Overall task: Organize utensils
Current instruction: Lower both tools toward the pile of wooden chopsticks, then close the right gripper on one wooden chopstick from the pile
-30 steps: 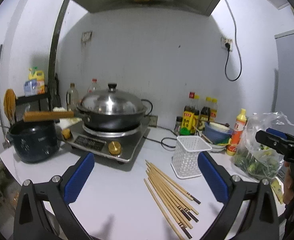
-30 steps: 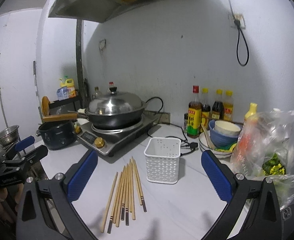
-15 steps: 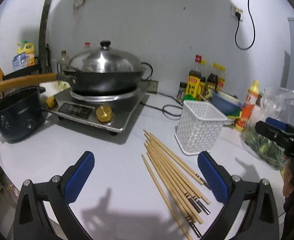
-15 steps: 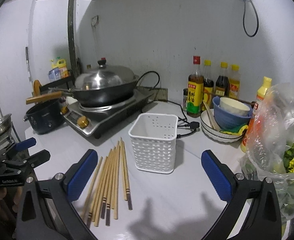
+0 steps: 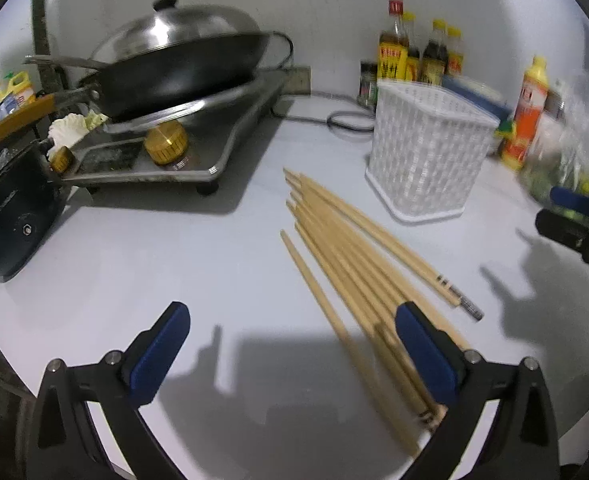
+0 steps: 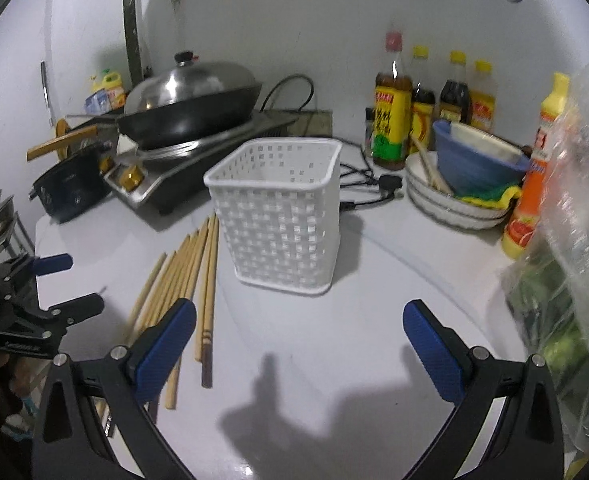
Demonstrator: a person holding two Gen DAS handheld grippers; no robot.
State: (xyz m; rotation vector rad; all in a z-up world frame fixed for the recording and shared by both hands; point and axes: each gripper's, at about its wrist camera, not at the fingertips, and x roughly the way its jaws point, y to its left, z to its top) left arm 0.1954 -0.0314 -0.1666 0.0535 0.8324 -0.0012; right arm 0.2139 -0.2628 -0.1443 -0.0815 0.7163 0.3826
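Several wooden chopsticks (image 5: 346, 252) lie loose in a fan on the white counter (image 5: 198, 256); they also show in the right wrist view (image 6: 192, 268). A white perforated plastic basket (image 6: 278, 212) stands upright and empty just right of them, also seen in the left wrist view (image 5: 430, 156). My left gripper (image 5: 290, 352) is open and empty, low over the counter, its right finger over the chopsticks' near ends. My right gripper (image 6: 298, 344) is open and empty, just in front of the basket.
An induction cooker (image 5: 174, 148) with a lidded wok (image 5: 178, 60) stands at the back left, a dark pot (image 5: 10, 216) beside it. Sauce bottles (image 6: 392, 120), stacked bowls (image 6: 462, 176), a cable (image 6: 366, 184) and a bag of greens (image 6: 574, 240) crowd the right.
Both grippers have come down and forward toward the counter. The left one now hovers over the chopsticks' near ends, the right one has closed in on the basket.
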